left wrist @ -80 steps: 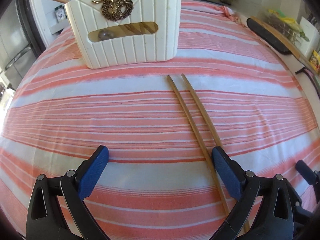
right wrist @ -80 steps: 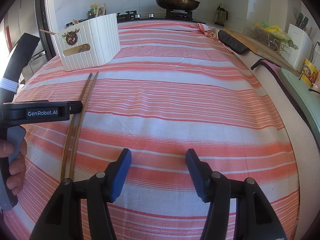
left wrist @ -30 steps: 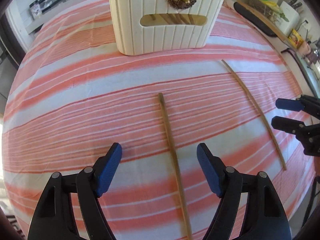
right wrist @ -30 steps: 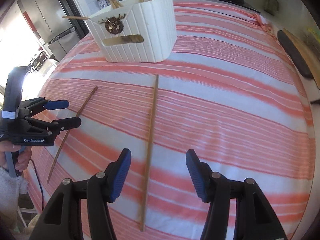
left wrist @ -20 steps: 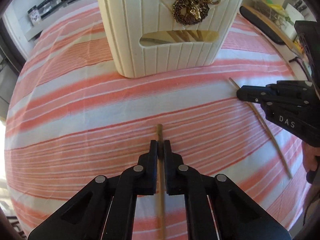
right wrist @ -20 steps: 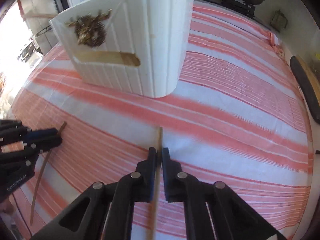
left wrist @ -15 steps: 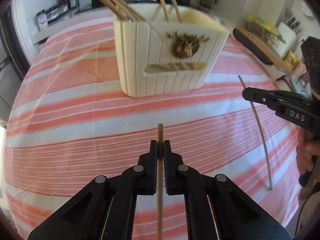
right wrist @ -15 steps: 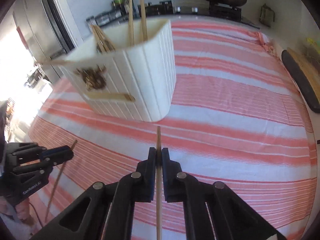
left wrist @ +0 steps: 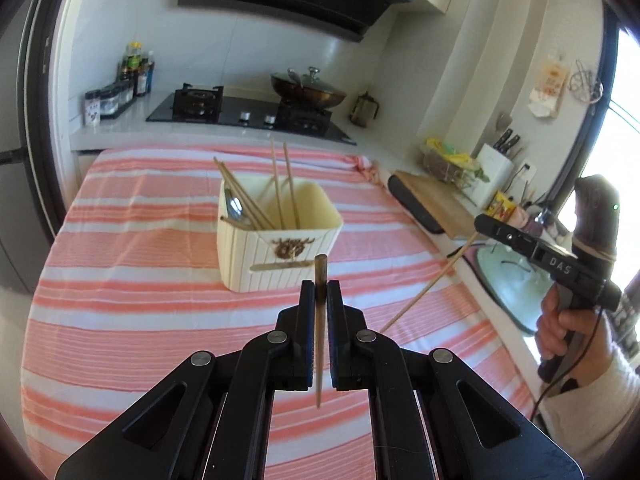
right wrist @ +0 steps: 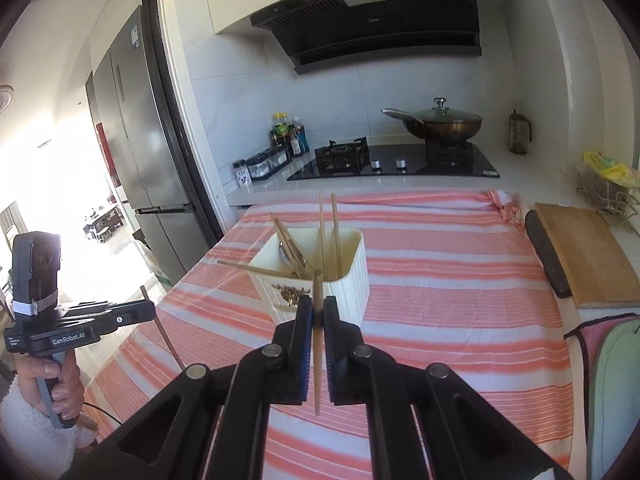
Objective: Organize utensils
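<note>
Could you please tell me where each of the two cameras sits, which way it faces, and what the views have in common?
Left wrist: on the left gripper, raised above the striped tablecloth, facing the white utensil holder and stove; its chopstick is clamped, and the right gripper and hand show at right.
Right wrist: on the right gripper, facing the same way; the left gripper and hand show at left.
Shared: holder, tablecloth, stove, wok.

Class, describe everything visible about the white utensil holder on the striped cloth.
The white utensil holder is a ribbed, cream, plastic-looking tub with rounded corners, open on top. Its front carries a gold deer-head ornament above a slot-shaped cutout. It stands upright on the striped cloth, apart from both grippers. Inside lean several wooden chopsticks and a metal spoon.
</note>
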Available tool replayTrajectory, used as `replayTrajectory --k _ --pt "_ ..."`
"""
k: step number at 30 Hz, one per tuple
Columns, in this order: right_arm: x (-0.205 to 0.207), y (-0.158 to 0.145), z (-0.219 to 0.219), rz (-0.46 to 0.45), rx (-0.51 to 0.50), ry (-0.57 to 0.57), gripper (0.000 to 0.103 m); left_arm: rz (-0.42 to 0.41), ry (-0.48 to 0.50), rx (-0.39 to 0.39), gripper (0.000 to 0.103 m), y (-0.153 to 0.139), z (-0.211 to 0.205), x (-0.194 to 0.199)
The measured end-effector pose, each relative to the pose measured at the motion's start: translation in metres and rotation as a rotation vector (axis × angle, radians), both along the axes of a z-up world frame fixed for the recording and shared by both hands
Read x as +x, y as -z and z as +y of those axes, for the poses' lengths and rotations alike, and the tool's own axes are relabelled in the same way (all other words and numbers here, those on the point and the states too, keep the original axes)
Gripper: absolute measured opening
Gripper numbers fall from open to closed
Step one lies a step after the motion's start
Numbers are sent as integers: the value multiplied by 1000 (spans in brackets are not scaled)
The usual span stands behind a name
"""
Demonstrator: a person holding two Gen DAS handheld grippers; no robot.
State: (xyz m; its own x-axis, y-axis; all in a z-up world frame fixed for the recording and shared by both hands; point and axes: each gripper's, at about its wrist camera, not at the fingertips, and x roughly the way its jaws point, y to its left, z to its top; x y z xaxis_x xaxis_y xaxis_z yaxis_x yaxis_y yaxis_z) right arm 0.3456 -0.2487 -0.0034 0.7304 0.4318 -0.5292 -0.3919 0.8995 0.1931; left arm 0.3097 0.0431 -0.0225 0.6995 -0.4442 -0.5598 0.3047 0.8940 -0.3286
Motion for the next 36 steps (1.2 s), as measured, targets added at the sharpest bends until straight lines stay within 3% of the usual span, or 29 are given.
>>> replayTrajectory --k 4,9,12,15,18,24,26,27,29,30,31,33,35,36 --pt "17 -32 1 -55 -18 18 6 -77 -14 -49 4 -48 1 18" --pt "59 -78 15 -141 -58 32 6 -224 -95 -25 4 -110 -2 55" --pt "83 -100 24 -195 -47 40 6 -292 -164 13 4 -124 -3 82" --pt "100 -106 37 -259 -36 30 6 -317 -217 67 4 -116 -6 113" --pt "123 -89 53 -230 -24 2 6 -235 -227 71 4 -88 -7 145" --pt "184 -8 90 74 -132 -64 6 -23 -207 65 4 -25 -6 191" --pt "199 16 96 134 -148 -56 7 25 -203 70 4 -9 -7 199" --pt "204 26 98 167 -142 -63 8 37 -209 75 11 -5 -9 197" --pt "209 36 96 196 -111 -51 8 41 -216 73 41 -2 -7 192" --pt "209 35 93 189 -96 -44 10 22 -228 79 64 -3 -7 184" --pt "205 31 90 168 -85 -36 15 -8 -243 90 75 -7 -6 174" --pt "192 15 83 105 -88 -8 42 -61 -256 113 81 -16 -6 153" --pt "168 -6 74 18 -84 10 53 -77 -266 131 90 -23 -8 129" --pt "155 -17 68 -21 -83 12 54 -94 -267 123 99 -25 -8 117"
